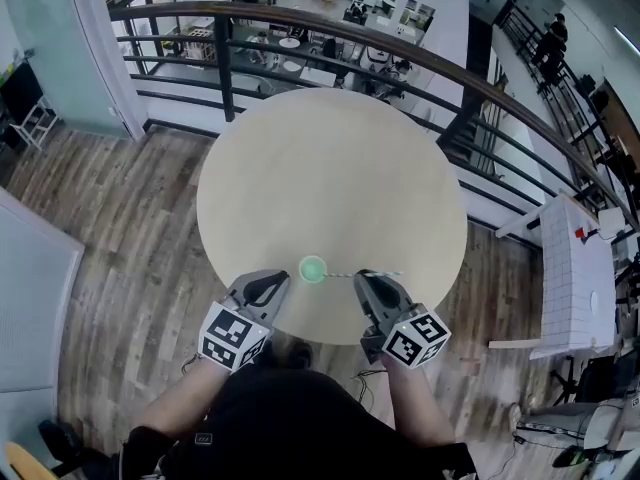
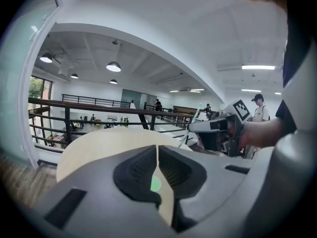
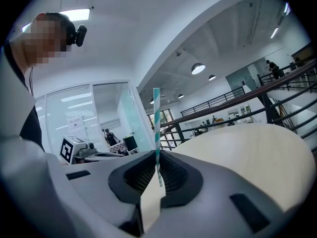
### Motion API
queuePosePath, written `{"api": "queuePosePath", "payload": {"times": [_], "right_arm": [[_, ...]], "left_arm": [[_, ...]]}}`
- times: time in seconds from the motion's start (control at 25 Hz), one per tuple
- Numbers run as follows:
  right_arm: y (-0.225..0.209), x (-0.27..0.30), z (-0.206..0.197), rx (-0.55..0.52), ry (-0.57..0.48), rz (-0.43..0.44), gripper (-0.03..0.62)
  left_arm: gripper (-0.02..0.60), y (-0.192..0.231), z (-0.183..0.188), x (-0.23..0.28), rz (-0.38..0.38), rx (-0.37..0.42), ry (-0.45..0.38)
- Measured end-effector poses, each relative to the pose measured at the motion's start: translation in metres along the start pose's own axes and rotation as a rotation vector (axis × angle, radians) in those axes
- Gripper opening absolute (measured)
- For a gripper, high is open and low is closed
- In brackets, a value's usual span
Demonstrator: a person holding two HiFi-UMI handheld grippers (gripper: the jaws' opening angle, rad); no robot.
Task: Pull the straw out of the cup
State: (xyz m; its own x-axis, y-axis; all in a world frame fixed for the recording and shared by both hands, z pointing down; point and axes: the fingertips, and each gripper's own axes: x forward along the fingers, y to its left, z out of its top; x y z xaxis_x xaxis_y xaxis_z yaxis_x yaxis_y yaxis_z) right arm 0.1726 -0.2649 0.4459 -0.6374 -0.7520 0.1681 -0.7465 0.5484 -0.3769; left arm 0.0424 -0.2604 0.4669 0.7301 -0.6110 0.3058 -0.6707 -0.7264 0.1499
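A small green cup [image 1: 313,268] sits over the near part of the round table [image 1: 330,168]. My left gripper [image 1: 283,277] reaches it from the left. In the left gripper view its jaws are nearly together, with the green cup [image 2: 155,184] showing between them. My right gripper [image 1: 370,280] is shut on a teal-and-white striped straw [image 1: 365,274]. In the right gripper view the straw [image 3: 156,128] stands upright between the pads, and its lower end hangs free with no cup in sight. In the head view its end lies just right of the cup.
The table stands on a wooden floor beside a dark railing [image 1: 300,28] over a lower level. A white gridded table [image 1: 570,268] is at the right. The person's body fills the bottom of the head view.
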Motion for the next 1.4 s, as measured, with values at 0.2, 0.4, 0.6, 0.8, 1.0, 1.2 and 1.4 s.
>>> {"api": "queuePosePath", "payload": {"times": [0.2,0.4,0.6,0.8,1.0,1.2,1.4], "right_arm": [[0.018,-0.014,0.028,-0.053,-0.02,0.023,0.039],[0.035,-0.032,0.059,-0.093,-0.069,0.029,0.039],[0.04,-0.048,0.081,-0.123,-0.121,-0.014,0.039],[0.055,-0.05,0.094,-0.151,-0.151,-0.005,0.04],[0.075,-0.048,0.102,-0.193,-0.175,0.023,0.039],[0.093,-0.044,0.104,-0.235,-0.188,0.06,0.04],[0.092,-0.046,0.108,-0.251,-0.215,0.058,0.038]], "left_arm": [[0.009,0.002,0.018,-0.011,0.03,0.016,-0.023],[0.009,-0.003,0.038,-0.022,0.031,0.032,-0.048],[0.009,-0.011,0.069,-0.037,0.044,0.072,-0.111],[0.009,-0.015,0.092,-0.055,0.037,0.1,-0.153],[0.009,-0.017,0.101,-0.067,0.042,0.137,-0.176],[0.009,-0.012,0.111,-0.071,0.062,0.159,-0.226],[0.009,-0.008,0.102,-0.067,0.076,0.137,-0.216]]}}
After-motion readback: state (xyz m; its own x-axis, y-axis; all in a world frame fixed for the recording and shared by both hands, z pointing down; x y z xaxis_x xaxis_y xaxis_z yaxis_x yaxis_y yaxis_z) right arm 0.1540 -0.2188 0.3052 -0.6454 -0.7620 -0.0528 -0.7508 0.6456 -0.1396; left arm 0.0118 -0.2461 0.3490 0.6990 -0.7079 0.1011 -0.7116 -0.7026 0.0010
